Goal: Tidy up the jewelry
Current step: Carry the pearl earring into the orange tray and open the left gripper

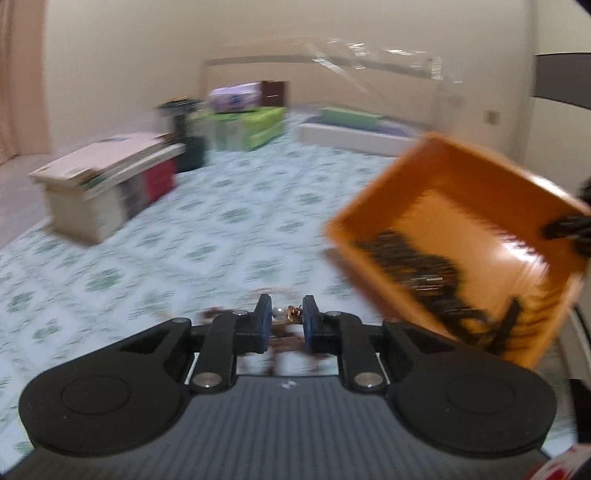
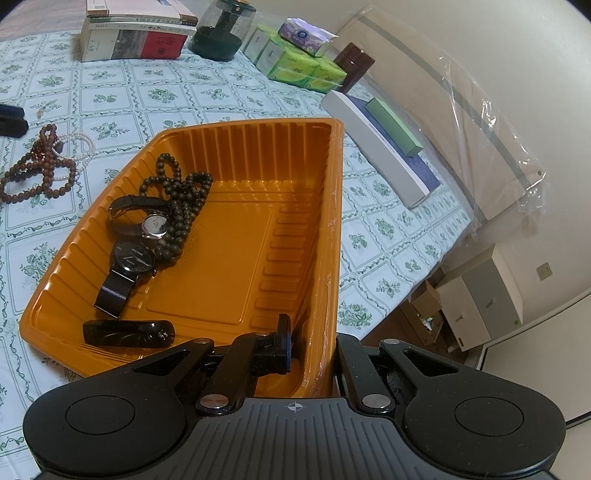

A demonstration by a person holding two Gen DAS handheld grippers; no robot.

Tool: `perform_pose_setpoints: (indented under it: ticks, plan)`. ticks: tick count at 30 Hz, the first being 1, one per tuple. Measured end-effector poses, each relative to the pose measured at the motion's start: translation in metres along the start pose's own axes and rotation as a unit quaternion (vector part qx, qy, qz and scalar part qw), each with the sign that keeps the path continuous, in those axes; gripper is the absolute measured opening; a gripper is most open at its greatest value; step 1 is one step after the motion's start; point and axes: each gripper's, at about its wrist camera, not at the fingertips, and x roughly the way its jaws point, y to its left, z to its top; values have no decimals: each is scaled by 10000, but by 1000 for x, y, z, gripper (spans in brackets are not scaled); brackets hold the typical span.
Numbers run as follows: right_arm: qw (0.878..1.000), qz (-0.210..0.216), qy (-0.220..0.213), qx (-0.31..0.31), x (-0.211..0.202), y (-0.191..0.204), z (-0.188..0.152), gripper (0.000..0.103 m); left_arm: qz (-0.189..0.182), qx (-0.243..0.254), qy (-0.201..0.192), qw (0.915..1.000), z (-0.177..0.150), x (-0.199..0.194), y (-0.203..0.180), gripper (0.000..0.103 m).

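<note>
Black tongs on the right hand [image 2: 310, 350] clamp the near wall of an orange plastic tray [image 2: 229, 280], one finger inside, the other outside. Resting on a bench covered with a green floral cloth [image 2: 207, 92], the tray holds two wristwatches [image 2: 129, 262], a string of dark beads [image 2: 181, 199] and a small black oblong object [image 2: 129, 334], all toward its left side. Brown bead strands [image 2: 40, 166] and a pale pearl-like bracelet [image 2: 79, 142] lie on the cloth just left of the tray. Left-hand tongs [image 1: 287, 317], seen in a motion-blurred view, are drawn nearly together on a small piece of jewelry with a pale bead and a gold-coloured bit [image 1: 286, 314], raised above the cloth near the tray's corner. Stacked books [image 2: 136, 37], a dark jar [image 2: 221, 33] and green tissue packs [image 2: 295, 62] line the bench's far edge.
</note>
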Motion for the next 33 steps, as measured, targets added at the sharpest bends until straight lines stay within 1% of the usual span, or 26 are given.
perform_pose_setpoints:
  ticks: [5, 8, 10, 19, 27, 28, 30, 33]
  plan:
    - [10000, -6, -8, -6, -1, 0, 1, 5, -730, 304, 0, 9969, 1, -3, -49, 15]
    - [10000, -6, -11, -8, -1, 0, 1, 5, -928, 608, 65, 9938, -4, 0, -73, 15]
    - [10000, -2, -13, -3, 0, 0, 2, 5, -1036, 649, 132, 9924, -8, 4, -82, 15]
    - [10000, 9, -17, 14, 0, -1, 2, 5, -1270, 831, 265, 9881, -15, 13, -104, 15]
    - [10000, 11, -18, 14, 0, -1, 1, 5, -1266, 913, 300, 9873, -18, 17, -111, 15]
    - [10000, 10, -19, 13, 0, -1, 1, 5, -1258, 919, 322, 9873, -18, 17, -111, 16]
    - [10000, 9, -19, 16, 0, -1, 1, 5, -1255, 918, 323, 9873, -20, 16, -110, 22]
    - [10000, 12, -18, 16, 1, -1, 1, 5, -1179, 913, 297, 9884, -23, 13, -106, 23]
